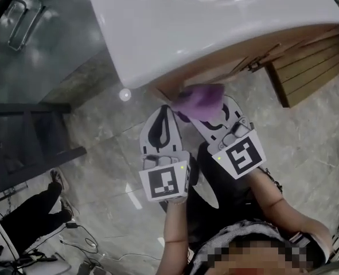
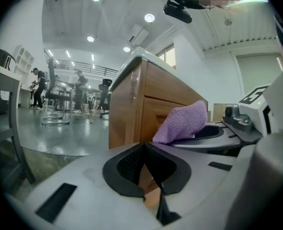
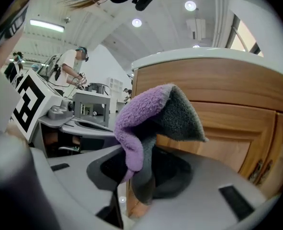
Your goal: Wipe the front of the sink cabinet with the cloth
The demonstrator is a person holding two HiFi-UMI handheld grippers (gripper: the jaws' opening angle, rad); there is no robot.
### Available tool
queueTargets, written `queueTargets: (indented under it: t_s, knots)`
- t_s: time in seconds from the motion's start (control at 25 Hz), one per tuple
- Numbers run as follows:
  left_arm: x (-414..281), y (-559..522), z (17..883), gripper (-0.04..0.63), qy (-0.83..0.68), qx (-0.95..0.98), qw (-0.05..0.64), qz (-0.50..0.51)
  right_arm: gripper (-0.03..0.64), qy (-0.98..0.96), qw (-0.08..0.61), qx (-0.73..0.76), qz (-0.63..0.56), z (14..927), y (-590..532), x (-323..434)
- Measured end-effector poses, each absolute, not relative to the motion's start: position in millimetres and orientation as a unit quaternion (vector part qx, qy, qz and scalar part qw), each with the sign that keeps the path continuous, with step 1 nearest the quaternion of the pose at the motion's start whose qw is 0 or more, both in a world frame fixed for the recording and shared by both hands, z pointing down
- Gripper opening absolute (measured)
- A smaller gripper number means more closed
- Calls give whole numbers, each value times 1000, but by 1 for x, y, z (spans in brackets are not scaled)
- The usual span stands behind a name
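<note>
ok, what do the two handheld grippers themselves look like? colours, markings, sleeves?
Both are alike. The left gripper and right gripper have broad, rounded white shells with black-lined openings. Each carries a white cube with black square markers, left cube and right cube, plus a small green light. No cables or sleeves show. The top looks black-and-white patterned.

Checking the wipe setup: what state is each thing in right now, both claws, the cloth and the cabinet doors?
left claw, shut, holding nothing.
right claw, shut on the cloth.
cloth, bunched up, held up by the cabinet doors; contact unclear.
cabinet doors, closed.
</note>
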State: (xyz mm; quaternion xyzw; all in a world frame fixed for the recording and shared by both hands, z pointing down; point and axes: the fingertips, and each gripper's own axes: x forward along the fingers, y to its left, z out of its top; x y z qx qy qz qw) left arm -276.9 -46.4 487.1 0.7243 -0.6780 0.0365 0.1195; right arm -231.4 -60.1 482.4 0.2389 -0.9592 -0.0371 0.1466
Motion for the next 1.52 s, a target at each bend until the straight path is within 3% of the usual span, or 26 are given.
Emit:
queueTargets:
  t_s: [0.44, 0.84, 1.08, 1.52]
  knots:
    - [-260, -41, 485, 0, -703, 710, 34, 16, 176, -969, 71, 231, -58, 487, -65, -204]
    - [-284, -39, 474, 0, -719, 693, 31, 28, 176, -965, 88, 228, -93, 471, -67, -224]
    - [-285, -39, 501, 0, -722, 688, 69, 35, 176, -957, 109, 254, -90, 470, -67, -230]
    - [-275, -40, 500, 0, -717, 692, 39, 72, 176, -948, 94, 272, -133, 443, -67, -247]
